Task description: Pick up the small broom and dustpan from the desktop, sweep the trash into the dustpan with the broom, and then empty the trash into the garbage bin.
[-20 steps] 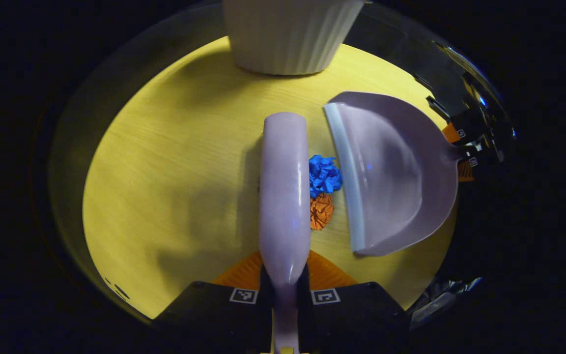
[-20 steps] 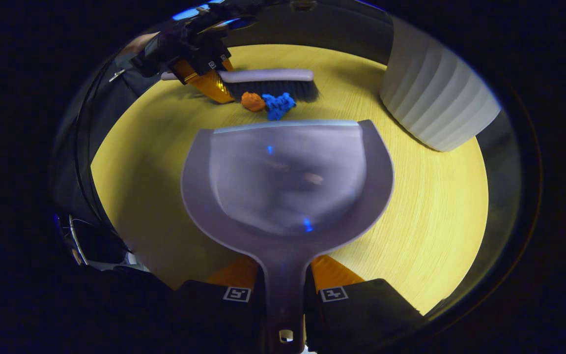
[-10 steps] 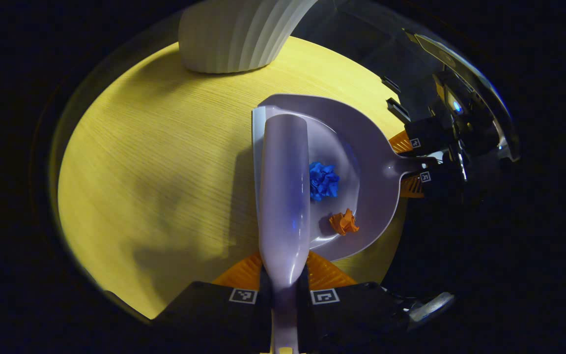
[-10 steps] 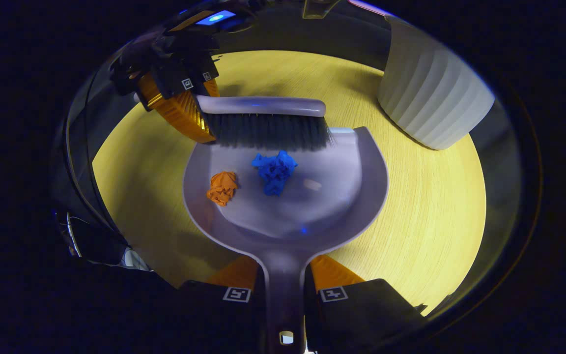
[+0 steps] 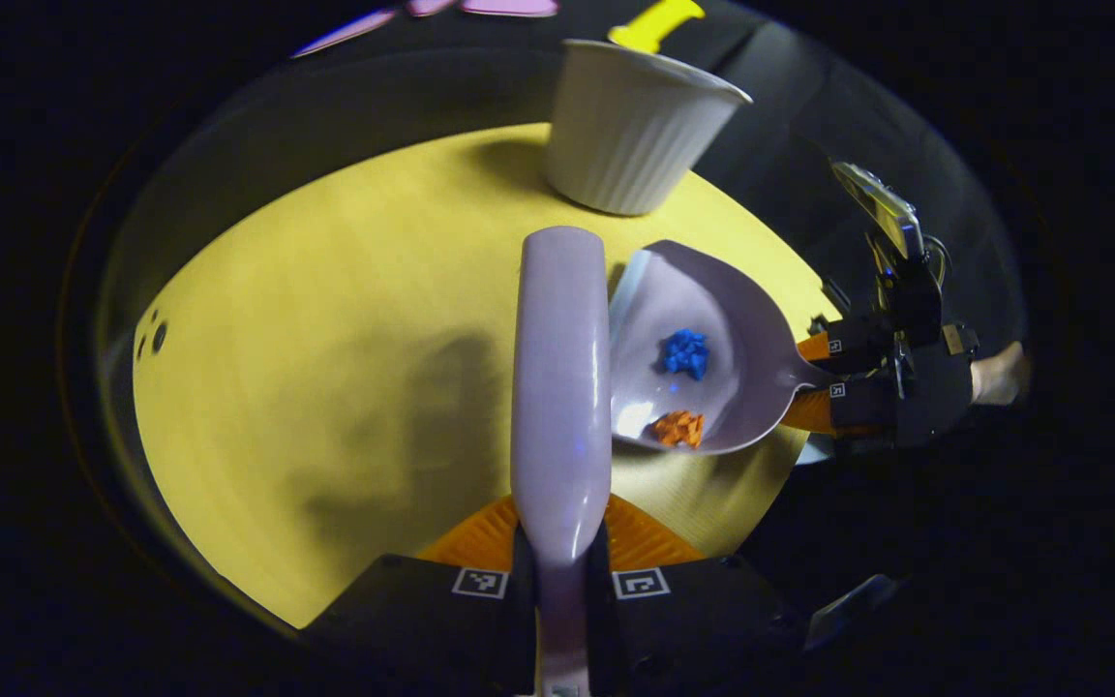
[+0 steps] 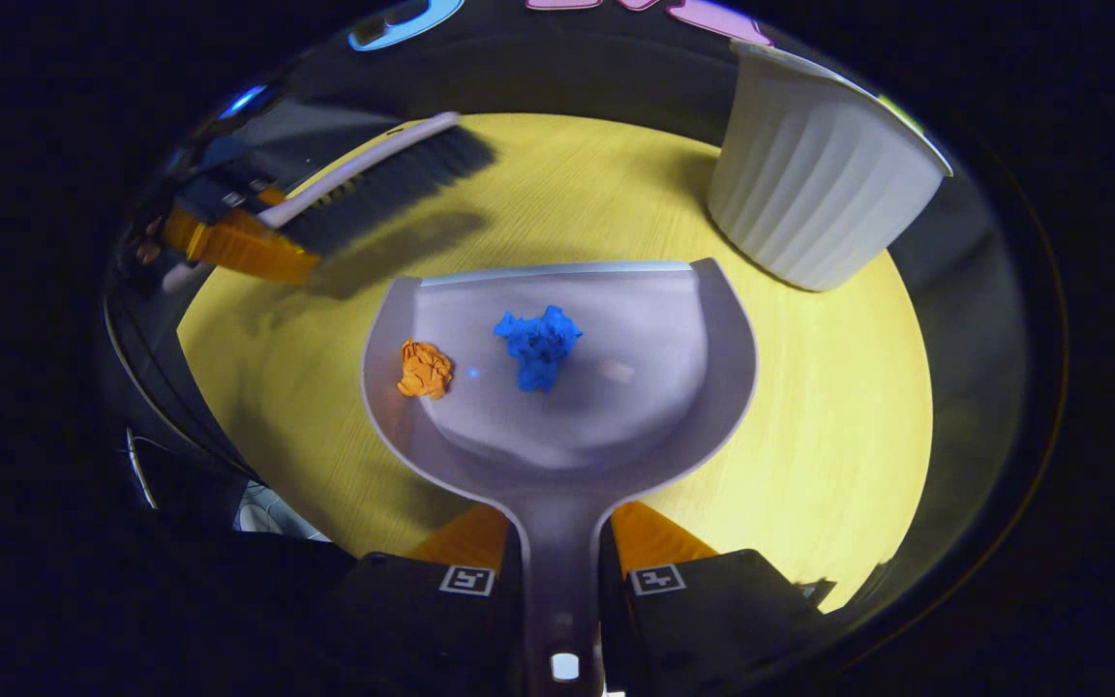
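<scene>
Both pairs of jaws were clamped on handles: the left gripper (image 5: 559,561) on the broom (image 5: 560,387), the right gripper (image 6: 562,581) on the dustpan (image 6: 557,426). Blue scrap (image 6: 538,346) and orange scrap (image 6: 425,369) lay inside the pan, probably held level so neither rolled out. The garbage bin (image 6: 814,194) stood by the table's (image 6: 828,407) far edge. The right gripper view showed the bristles; the left gripper view showed just the broom's smooth back.
</scene>
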`<state>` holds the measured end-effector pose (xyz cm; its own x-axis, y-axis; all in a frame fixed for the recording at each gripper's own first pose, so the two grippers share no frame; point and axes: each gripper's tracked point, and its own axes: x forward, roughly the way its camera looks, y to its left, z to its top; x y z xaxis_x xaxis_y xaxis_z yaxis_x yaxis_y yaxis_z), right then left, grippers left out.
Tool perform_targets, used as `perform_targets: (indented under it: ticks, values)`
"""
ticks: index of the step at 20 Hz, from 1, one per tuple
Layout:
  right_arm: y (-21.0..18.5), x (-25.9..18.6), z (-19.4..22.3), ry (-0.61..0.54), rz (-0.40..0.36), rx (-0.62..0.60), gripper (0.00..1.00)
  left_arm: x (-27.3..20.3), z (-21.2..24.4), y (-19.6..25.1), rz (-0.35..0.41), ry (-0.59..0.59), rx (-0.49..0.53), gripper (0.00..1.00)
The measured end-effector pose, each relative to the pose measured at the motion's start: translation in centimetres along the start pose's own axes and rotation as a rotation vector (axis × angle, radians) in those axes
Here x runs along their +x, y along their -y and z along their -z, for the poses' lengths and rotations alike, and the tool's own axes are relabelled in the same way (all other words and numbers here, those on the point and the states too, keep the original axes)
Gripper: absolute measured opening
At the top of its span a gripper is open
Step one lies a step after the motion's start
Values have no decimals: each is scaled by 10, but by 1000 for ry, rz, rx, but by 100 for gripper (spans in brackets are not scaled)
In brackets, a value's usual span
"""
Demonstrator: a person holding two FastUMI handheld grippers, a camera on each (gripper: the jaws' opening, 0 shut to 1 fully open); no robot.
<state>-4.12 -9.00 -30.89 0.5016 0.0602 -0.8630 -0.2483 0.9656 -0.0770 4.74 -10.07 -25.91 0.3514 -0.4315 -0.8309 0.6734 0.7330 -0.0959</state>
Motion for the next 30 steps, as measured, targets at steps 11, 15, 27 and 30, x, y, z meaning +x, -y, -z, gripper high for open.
perform_targets:
  ticks: [11, 15, 27, 30]
  values:
    - [34, -175, -64, 79, -41, 56, 36, 41, 203, -62, -94, 119, -197, 25]
    - [42, -241, -100, 133, -67, 123, 36, 24, 232, -60, -76, 135, -225, 25]
    - [155, -253, -200, 197, 29, 272, 36, -3, 264, -64, -118, 174, -303, 25]
    - [181, -222, -220, 188, 64, 312, 36, -7, 257, -72, -133, 176, -318, 25]
